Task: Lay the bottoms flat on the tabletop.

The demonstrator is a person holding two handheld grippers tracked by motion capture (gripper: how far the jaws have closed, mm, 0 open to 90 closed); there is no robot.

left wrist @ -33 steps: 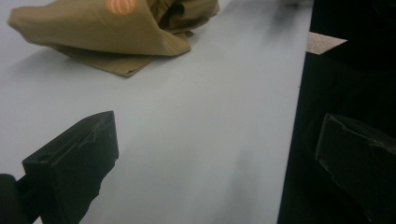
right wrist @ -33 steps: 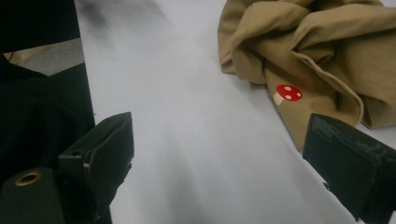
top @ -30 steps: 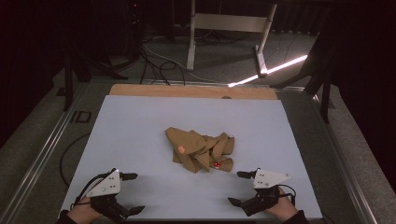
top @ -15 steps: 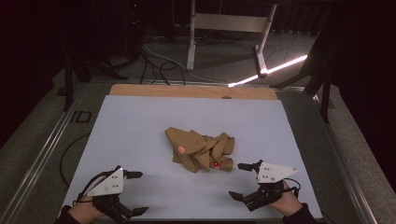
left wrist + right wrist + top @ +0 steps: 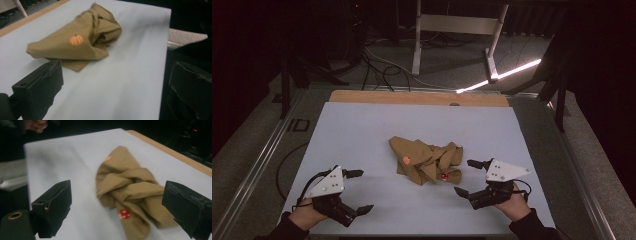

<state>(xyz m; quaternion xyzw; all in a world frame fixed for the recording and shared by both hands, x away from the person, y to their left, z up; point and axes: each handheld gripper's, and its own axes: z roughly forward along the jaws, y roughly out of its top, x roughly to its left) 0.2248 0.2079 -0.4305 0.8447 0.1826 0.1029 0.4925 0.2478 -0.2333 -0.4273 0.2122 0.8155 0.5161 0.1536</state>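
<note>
A crumpled tan cloth (image 5: 427,161) lies near the middle of the pale blue table top (image 5: 362,130). It carries a small orange pumpkin mark (image 5: 76,39) and a red mushroom mark (image 5: 124,213). My left gripper (image 5: 358,191) is at the front left, open, well short of the cloth (image 5: 82,42). My right gripper (image 5: 467,177) is at the front right, open, its jaws pointing at the cloth (image 5: 132,190) from close by. Nothing is between either pair of jaws.
A wooden strip (image 5: 417,97) borders the table's far edge. Metal rails (image 5: 257,160) run along both sides. Beyond the table stand a white frame (image 5: 457,30), cables on the floor and a bright light bar (image 5: 502,75).
My right gripper has shifted slightly right and turned toward the cloth. My left gripper has dropped a little toward the front edge. The cloth has not moved.
</note>
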